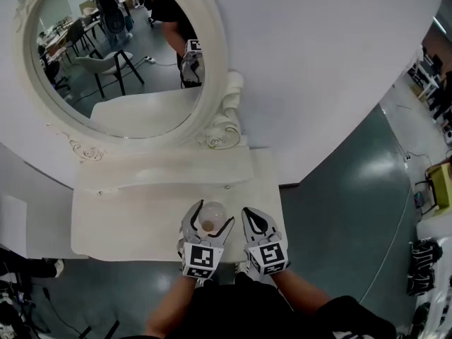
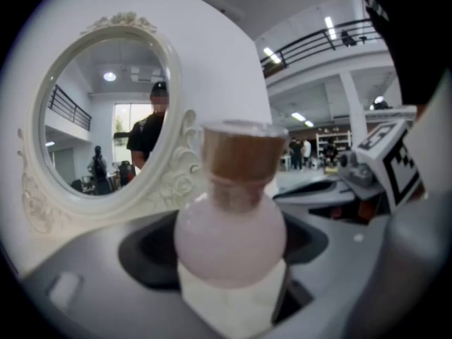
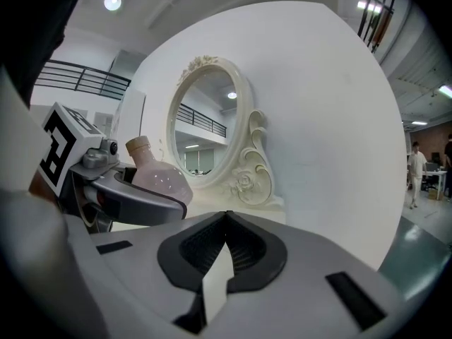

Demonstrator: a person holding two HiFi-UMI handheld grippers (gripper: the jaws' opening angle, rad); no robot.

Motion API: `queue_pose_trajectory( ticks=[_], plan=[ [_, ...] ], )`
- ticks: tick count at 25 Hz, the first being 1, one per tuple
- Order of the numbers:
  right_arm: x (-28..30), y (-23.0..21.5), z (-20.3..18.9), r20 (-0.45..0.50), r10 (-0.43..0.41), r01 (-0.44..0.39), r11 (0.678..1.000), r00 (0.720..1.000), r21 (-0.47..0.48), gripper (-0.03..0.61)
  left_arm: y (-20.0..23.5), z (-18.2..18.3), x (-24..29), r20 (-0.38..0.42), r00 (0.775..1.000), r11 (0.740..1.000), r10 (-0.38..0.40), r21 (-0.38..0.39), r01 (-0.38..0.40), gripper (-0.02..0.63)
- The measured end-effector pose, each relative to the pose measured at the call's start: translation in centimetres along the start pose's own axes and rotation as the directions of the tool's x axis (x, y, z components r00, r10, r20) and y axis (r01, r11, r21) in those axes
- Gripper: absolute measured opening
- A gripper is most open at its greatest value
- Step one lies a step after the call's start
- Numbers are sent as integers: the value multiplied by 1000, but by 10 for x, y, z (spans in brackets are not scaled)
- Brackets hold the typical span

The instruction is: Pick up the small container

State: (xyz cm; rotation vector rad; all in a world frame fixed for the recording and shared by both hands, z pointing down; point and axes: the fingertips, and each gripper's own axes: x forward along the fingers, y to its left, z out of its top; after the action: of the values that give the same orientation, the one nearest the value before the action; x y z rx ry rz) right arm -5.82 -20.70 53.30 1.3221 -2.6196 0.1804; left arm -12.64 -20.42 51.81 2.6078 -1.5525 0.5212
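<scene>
The small container (image 1: pixel 210 222) is a round pale-pink bottle (image 2: pixel 229 239) with a brown cap. My left gripper (image 1: pixel 205 226) is shut on its belly and holds it upright above the front of the white dressing table (image 1: pixel 120 224). From the left gripper view the bottle fills the gap between the grey jaws. The right gripper view shows the bottle (image 3: pixel 164 179) at the left, in the left gripper (image 3: pixel 131 198). My right gripper (image 1: pixel 256 224) hovers just right of it, jaws shut with nothing between them (image 3: pixel 226 217).
An oval mirror (image 1: pixel 120 48) in an ornate cream frame stands at the back of the table against a white wall (image 1: pixel 318 69). The table's right edge drops to a grey-green floor (image 1: pixel 353 203). The mirror reflects chairs and a person.
</scene>
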Motion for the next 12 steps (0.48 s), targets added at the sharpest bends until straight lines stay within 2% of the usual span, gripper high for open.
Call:
queue_pose_trajectory(
  ticks=[12],
  plan=[
    [-3, 17, 54, 115, -10, 18, 997, 993, -72, 5, 25, 24, -40, 71, 997, 999, 39, -17, -38, 402]
  ],
)
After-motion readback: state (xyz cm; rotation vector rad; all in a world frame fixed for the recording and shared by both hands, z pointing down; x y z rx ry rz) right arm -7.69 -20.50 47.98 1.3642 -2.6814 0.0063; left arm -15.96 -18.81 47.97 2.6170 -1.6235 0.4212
